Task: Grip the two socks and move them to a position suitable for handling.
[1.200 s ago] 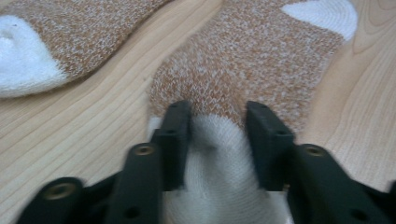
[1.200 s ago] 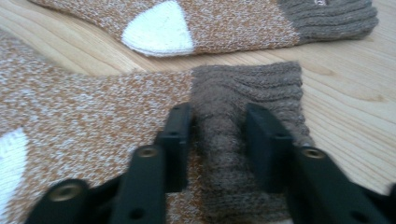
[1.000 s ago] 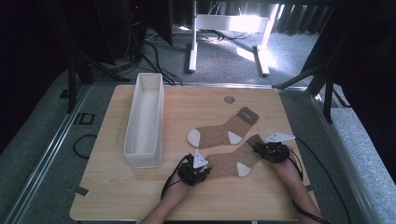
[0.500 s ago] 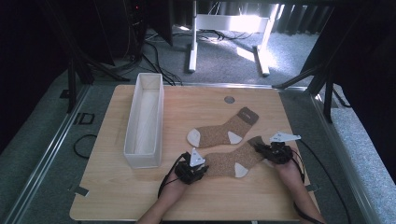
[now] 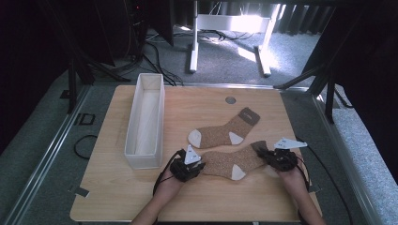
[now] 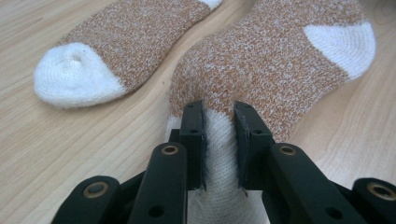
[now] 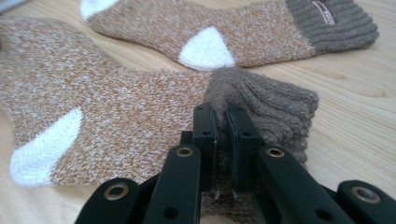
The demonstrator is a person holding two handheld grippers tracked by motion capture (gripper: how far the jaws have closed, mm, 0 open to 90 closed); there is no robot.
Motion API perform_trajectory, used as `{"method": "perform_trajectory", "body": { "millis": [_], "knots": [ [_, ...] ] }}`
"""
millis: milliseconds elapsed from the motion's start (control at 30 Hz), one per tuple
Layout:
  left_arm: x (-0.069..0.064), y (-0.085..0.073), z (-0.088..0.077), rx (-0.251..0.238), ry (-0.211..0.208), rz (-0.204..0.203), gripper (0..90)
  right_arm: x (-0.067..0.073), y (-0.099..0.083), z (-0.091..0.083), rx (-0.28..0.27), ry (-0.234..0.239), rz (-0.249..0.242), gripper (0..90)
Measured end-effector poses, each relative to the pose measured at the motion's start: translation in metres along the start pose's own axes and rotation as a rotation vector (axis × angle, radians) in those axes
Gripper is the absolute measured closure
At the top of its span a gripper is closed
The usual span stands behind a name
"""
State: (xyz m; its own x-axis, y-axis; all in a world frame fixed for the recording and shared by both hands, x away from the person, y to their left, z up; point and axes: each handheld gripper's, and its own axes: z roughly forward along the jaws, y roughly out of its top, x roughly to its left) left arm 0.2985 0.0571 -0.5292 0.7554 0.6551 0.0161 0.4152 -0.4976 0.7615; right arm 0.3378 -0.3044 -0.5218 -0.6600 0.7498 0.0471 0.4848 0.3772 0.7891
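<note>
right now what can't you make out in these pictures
- Toe of the near sock: in the left gripper view, the left claw pinches and covers its white tip.
- Cuff of the near sock: in the right gripper view, the right claw bunches it.
- Label on the far sock: cut by the top edge, too small to read.
- White bin: in the high view, its near wall hides part of the floor.
- Round disc: too small to identify.

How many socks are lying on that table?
2. The far sock lies flat mid-table, untouched. The near sock is pinched at its white toe by the left gripper and at its cuff by the right gripper.
</note>
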Motion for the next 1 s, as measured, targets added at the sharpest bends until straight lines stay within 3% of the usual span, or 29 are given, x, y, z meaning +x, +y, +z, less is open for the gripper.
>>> {"method": "perform_trajectory", "body": {
  "millis": [333,600,1000],
  "knots": [
    [0.010,0.002,-0.010,0.004,-0.008,0.026,76.6,0.020,-0.008,-0.018,-0.024,0.018,0.042,83.4],
    [0.015,-0.001,-0.009,0.033,-0.058,0.062,76.4,0.032,-0.019,-0.025,-0.024,0.023,0.058,83.3],
    [0.018,-0.020,0.004,0.063,-0.108,0.020,75.0,0.032,-0.030,-0.008,0.024,0.012,0.056,82.9]
  ]
}}
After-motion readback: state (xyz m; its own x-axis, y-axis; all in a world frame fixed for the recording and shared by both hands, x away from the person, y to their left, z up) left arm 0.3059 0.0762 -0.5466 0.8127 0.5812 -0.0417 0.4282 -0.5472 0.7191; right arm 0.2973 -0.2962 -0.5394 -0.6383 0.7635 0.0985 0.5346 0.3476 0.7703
